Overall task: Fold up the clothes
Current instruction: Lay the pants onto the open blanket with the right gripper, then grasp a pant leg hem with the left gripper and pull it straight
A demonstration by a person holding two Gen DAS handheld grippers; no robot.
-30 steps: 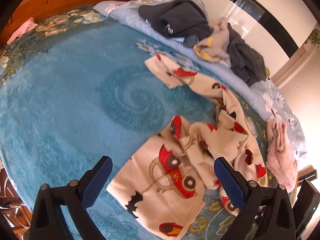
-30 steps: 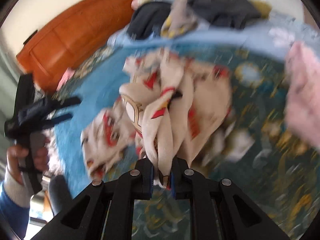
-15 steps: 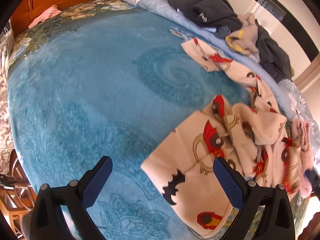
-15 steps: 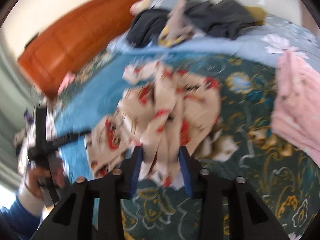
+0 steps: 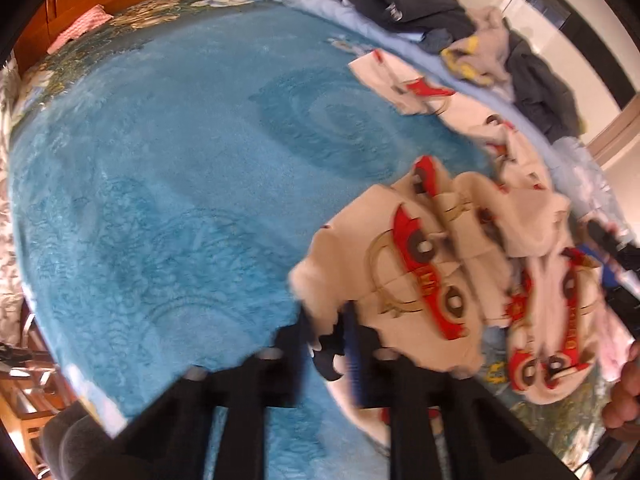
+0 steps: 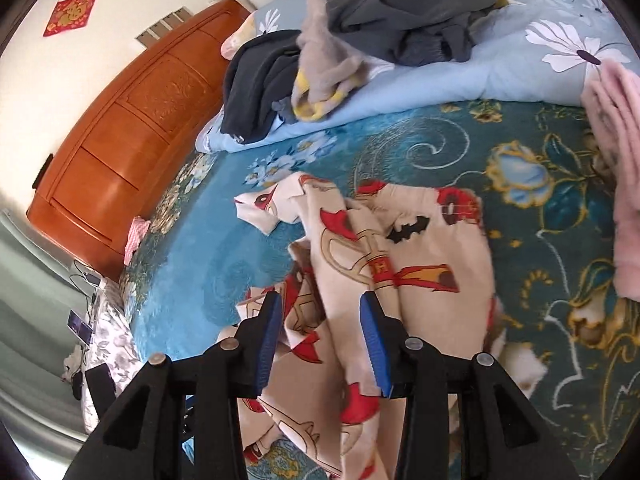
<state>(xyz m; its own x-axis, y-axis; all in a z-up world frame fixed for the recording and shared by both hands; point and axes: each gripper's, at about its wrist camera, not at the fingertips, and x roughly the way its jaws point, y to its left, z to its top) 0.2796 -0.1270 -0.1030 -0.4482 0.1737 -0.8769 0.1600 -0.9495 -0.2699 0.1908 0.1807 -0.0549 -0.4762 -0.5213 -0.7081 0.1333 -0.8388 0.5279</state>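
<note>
A cream garment with red car prints (image 5: 440, 248) lies crumpled on the blue bed cover (image 5: 180, 168). My left gripper (image 5: 332, 332) is shut on the garment's near corner; the view is blurred. In the right wrist view the same garment (image 6: 380, 248) lies spread below my right gripper (image 6: 320, 332), which is open with its blue pads either side of a fold of cloth and not clamping it.
A pile of dark and grey clothes (image 6: 360, 40) sits on a light blue flowered quilt (image 6: 520, 72) at the back. A pink garment (image 6: 616, 168) lies at the right. An orange wooden headboard (image 6: 132, 148) stands on the left.
My left gripper went from wide open to shut on the garment's corner. My right gripper opened and let the hanging cloth drop onto the bed.
</note>
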